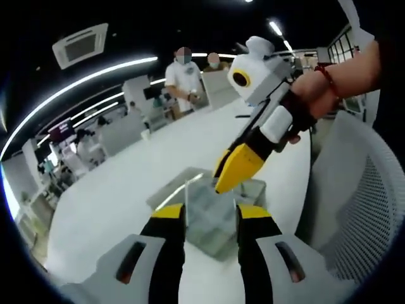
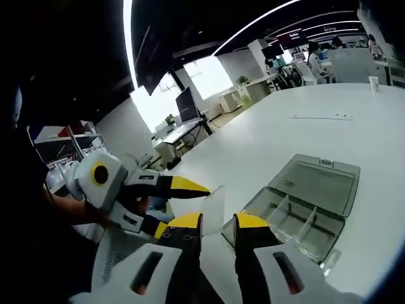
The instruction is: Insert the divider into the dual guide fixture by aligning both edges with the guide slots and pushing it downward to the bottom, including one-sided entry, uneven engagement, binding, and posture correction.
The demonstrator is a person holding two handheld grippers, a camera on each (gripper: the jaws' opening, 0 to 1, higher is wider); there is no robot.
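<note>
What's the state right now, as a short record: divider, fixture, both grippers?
divider: clear sheet, upright in front of the right gripper, not yet in the fixture
fixture: clear box, lid open, partitions inside, on the white table
left gripper: aimed at the box; in the right gripper view its tip is near the sheet's top edge
grip: cannot tell which fingers clamp the sheet

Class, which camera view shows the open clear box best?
The right gripper view: the clear box lies unobstructed, lid back, inner dividers visible. In the left gripper view the box is blurred and partly hidden behind the right gripper.
</note>
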